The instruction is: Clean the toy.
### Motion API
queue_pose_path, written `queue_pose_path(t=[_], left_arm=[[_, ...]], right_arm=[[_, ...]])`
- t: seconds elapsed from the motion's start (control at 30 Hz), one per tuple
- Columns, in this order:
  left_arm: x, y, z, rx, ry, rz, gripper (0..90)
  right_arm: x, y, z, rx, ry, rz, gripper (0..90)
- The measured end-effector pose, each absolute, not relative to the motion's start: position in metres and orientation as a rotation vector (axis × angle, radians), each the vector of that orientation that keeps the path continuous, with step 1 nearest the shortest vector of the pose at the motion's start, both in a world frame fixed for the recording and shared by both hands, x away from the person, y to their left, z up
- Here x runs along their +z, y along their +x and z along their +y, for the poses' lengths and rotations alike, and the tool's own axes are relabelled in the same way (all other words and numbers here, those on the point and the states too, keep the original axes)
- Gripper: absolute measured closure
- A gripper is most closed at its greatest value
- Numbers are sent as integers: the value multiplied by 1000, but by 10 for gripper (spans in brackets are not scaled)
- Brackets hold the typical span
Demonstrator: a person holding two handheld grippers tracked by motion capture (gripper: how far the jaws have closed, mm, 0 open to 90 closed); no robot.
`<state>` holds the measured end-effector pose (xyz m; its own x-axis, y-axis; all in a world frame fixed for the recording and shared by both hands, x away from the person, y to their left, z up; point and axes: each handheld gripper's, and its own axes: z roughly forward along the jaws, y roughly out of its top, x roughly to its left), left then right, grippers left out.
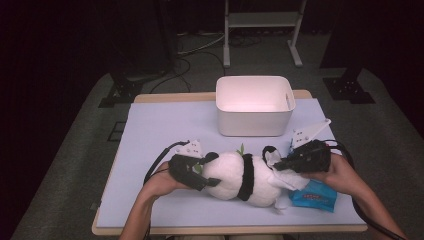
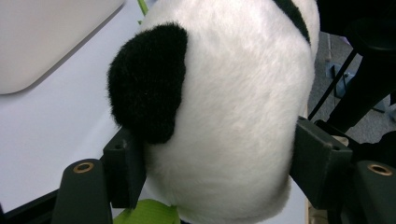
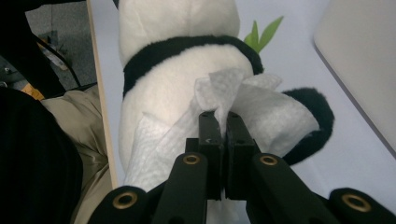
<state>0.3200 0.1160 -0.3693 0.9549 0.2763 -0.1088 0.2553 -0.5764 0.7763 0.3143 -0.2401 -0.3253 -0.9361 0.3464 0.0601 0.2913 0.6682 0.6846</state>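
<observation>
A black-and-white panda plush (image 1: 235,175) lies on its side near the front of the pale blue table mat (image 1: 165,130). My left gripper (image 1: 205,172) is shut on the plush's left end. In the left gripper view the pads (image 2: 126,168) press into the white fur (image 2: 233,93) on both sides, beside a black patch. My right gripper (image 1: 280,164) is shut on a white wipe (image 1: 287,177) that rests against the plush's right end. The right gripper view shows the gripper (image 3: 225,123) pinching a fold of the wipe (image 3: 261,107), which is draped over the plush (image 3: 173,28).
A blue wipes pack (image 1: 315,196) lies at the front right, just under my right hand. A white plastic bin (image 1: 255,117) stands open at the back middle of the mat. A small green leaf (image 1: 241,148) pokes up from behind the plush. The mat's left half is bare.
</observation>
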Motion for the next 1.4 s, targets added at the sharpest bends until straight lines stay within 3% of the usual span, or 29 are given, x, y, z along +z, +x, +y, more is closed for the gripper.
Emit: queue_pose_path(t=[0.57,0.8,1.4], left_arm=[[-369,320,117,37,2216,365,289],[-369,319,117,36,2218,363,289],[-369,320,116,31,2218,369,284]], right_arm=[[-333,331,-257,1136,656,2767,870],[-327,343,-244,1127,646,2776,870],[-310,333,-183,1090,405,2846,869]])
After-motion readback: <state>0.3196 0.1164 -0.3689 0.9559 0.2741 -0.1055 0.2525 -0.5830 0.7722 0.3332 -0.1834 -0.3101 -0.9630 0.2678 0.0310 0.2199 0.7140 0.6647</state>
